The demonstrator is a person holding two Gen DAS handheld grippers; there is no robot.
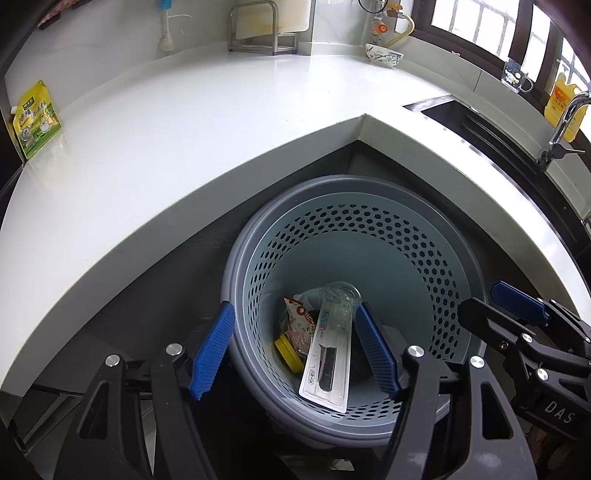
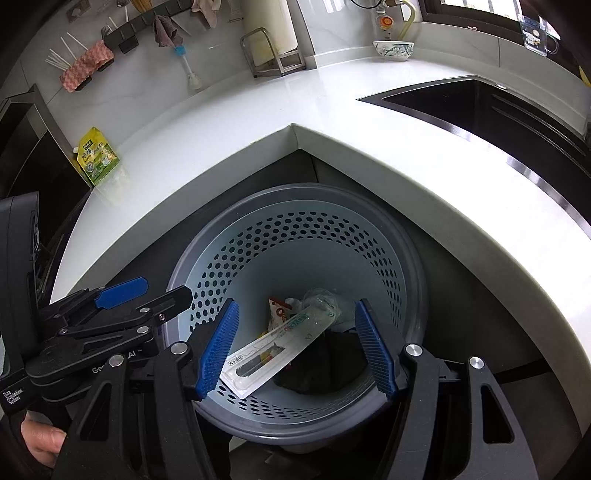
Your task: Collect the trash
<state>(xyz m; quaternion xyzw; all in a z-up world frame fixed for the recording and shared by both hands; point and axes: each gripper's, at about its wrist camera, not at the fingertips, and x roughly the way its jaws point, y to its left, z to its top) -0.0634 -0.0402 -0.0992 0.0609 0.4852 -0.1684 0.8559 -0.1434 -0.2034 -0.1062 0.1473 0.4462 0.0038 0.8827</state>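
A grey perforated trash bin stands on the floor in the corner under the white counter. Inside lie a clear plastic blister pack, a white and red snack wrapper, a yellow lid and something dark. My left gripper hangs open and empty above the bin's near side; it also shows in the right wrist view. My right gripper hangs open and empty above the bin; it shows in the left wrist view at the bin's right rim.
A green and yellow pouch stands on the white counter at the far left. A patterned bowl and a metal rack stand at the back. A dark sink is at the right.
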